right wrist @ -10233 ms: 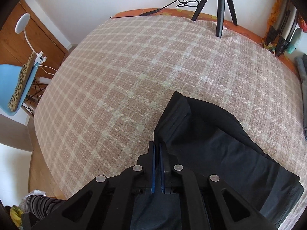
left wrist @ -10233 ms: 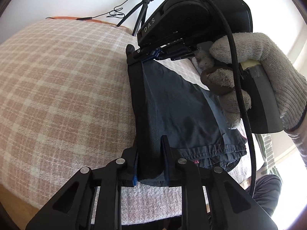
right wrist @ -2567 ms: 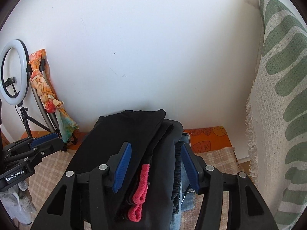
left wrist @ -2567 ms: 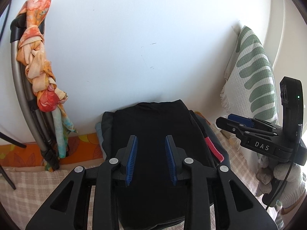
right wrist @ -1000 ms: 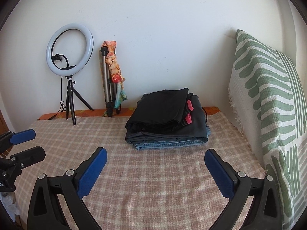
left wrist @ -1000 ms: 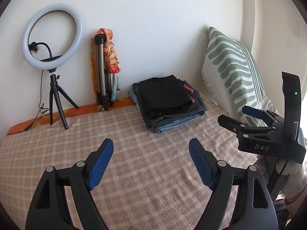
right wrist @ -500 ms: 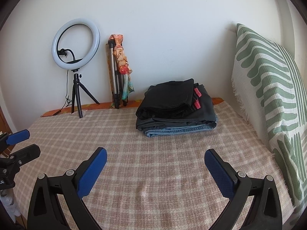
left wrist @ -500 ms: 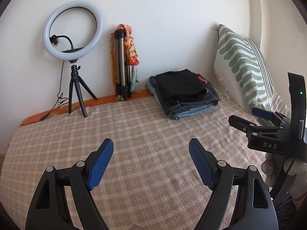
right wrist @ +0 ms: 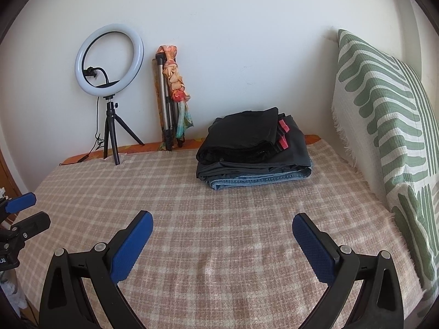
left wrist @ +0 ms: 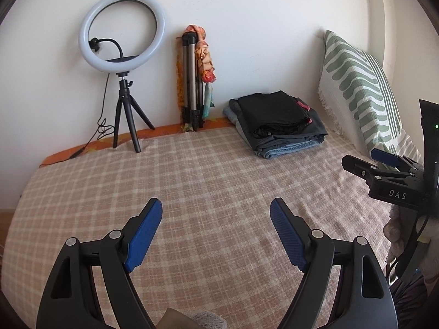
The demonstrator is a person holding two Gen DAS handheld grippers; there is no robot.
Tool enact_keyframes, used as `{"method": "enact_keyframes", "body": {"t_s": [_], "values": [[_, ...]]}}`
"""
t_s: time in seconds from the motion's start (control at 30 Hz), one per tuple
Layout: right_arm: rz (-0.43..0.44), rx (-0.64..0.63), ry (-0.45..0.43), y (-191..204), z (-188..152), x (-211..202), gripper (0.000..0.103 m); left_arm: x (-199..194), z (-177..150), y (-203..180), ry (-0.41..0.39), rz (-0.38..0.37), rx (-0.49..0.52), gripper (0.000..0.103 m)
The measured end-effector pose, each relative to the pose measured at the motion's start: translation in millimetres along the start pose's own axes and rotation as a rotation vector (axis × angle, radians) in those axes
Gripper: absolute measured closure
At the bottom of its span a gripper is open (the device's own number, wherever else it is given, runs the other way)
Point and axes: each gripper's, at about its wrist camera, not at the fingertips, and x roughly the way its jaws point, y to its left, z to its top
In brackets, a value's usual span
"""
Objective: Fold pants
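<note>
Both your grippers stood with jaws wide apart and nothing between them: the left gripper point(left wrist: 216, 213) and the right gripper point(right wrist: 222, 226) hovered over the bare near half of the bed point(right wrist: 219, 205). The folded pants point(right wrist: 248, 137) lay on top of a stack point(right wrist: 255, 164) at the bed's far edge, against the wall, near the pillow point(right wrist: 384, 126) along the right edge. A ring light point(right wrist: 109, 60) stood at the far left corner.
</note>
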Motion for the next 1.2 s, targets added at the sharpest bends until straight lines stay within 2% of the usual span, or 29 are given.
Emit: {"method": "enact_keyframes", "body": {"t_s": [0.07, 0.13, 0.2, 1.2], "values": [[-0.001, -0.006, 0.005, 0.7, -0.6, 1.4, 0.0, -2.0, 0.1, -0.4, -0.009, 0.011, -0.001, 0.022], [-0.004, -0.01, 0.008, 1.7, -0.7, 2.5, 0.0, -3.4, 0.7, -0.5, -0.022, 0.033, -0.001, 0.013], [0.0, -0.009, 0.01, 2.4, -0.3, 3.1, 0.0, -5.4, 1.0, 0.7, -0.037, 0.037, -0.007, 0.01], [0.012, -0.01, 0.014, 9.2, -0.6, 4.3, 0.0, -11.5, 4.2, 4.2, -0.042, 0.028, -0.029, 0.009]]}}
